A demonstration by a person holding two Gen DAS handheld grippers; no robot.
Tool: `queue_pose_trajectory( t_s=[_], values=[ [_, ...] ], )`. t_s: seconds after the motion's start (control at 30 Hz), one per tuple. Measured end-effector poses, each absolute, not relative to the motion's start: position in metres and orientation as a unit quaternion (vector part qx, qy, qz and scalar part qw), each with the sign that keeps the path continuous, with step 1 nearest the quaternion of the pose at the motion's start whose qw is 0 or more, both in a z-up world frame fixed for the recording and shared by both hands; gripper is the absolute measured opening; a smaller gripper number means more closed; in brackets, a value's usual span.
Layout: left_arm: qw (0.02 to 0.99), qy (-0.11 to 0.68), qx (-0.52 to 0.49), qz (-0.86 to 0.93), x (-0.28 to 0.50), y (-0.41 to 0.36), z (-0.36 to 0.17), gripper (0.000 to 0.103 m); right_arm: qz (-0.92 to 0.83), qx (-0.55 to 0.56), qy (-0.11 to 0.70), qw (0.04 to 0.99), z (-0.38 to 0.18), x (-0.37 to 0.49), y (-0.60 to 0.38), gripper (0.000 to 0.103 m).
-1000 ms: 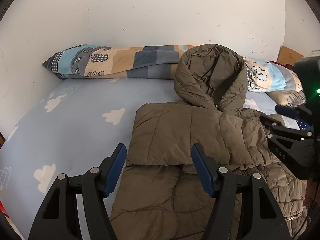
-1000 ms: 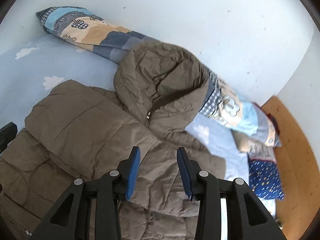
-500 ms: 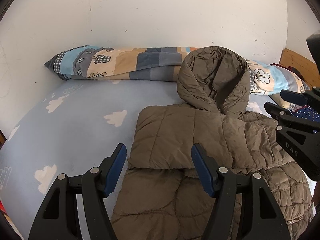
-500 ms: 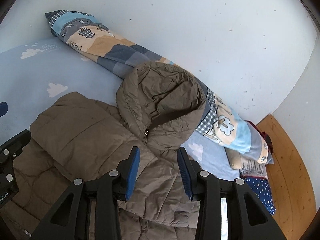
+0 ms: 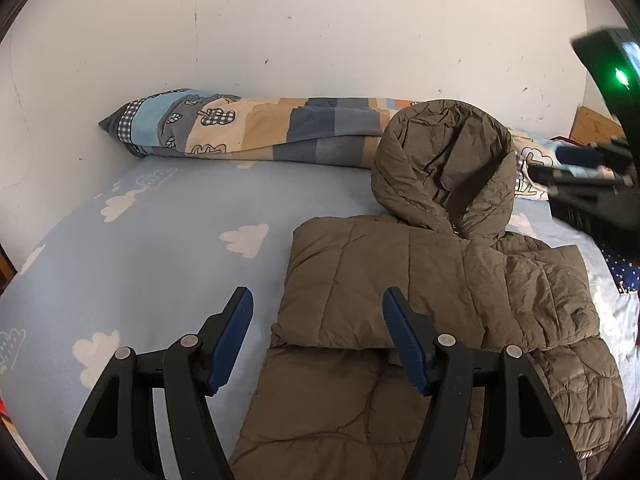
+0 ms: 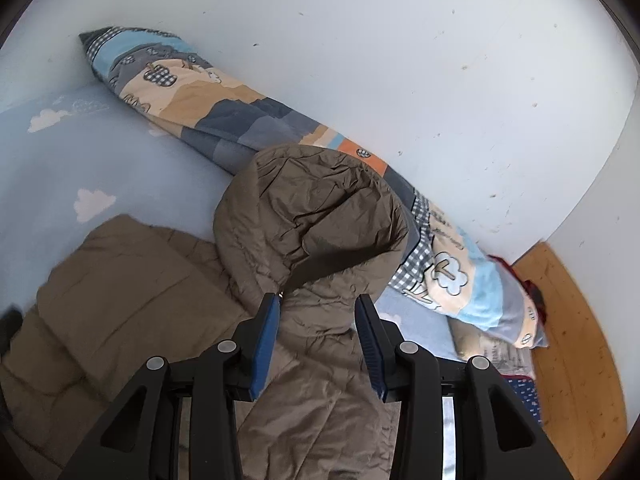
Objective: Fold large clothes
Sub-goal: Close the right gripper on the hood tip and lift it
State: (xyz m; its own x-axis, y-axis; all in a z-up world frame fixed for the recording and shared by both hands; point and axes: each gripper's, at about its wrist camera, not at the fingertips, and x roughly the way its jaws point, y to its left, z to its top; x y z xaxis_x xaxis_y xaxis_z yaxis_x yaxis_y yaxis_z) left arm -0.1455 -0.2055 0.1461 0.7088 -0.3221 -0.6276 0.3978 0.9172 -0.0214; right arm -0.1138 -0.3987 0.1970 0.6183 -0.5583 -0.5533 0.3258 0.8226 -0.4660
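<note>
A brown hooded puffer jacket [image 5: 420, 280] lies on the bed with one side folded over its front and its hood [image 5: 444, 160] propped against the rolled quilt. My left gripper [image 5: 316, 296] hovers open over the jacket's folded left edge, with nothing pinched between its blue pads. In the right wrist view my right gripper [image 6: 317, 300] is open above the collar, just below the hood [image 6: 312, 208] and next to the zip pull. The fabric lies under the jaws, not clamped. The right gripper [image 5: 548, 166] also shows, blurred, at the right edge of the left wrist view.
A rolled patchwork quilt [image 5: 260, 128] runs along the white wall behind the jacket. The light blue cloud-print sheet [image 5: 160, 240] lies bare left of the jacket. A dark blue starred pillow [image 6: 524, 396] and a wooden board [image 6: 568, 340] are at the right.
My right gripper has risen and moved forward from the jacket's chest to the collar under the hood. The left gripper has hardly moved, and the jacket lies as before.
</note>
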Motion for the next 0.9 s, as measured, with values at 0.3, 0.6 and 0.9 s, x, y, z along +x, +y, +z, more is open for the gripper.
queue_pose_trajectory(
  t_s=[0.3, 0.6, 0.9],
  values=[
    [0.913, 0.339, 0.07, -0.214, -0.151, -0.211, 0.138, 0.067, -0.238, 0.088, 0.352, 0.901, 0.256, -0.067, -0.521, 0.048],
    [0.903, 0.35, 0.07, -0.239, -0.154, -0.207, 0.136, 0.067, -0.235, 0.216, 0.35, 0.881, 0.258, 0.001, -0.605, 0.058],
    [0.89, 0.381, 0.055, -0.245, -0.145, -0.203, 0.125, 0.067, -0.223, 0.057, 0.418, 0.879, 0.244, 0.067, -0.603, 0.06]
  ],
)
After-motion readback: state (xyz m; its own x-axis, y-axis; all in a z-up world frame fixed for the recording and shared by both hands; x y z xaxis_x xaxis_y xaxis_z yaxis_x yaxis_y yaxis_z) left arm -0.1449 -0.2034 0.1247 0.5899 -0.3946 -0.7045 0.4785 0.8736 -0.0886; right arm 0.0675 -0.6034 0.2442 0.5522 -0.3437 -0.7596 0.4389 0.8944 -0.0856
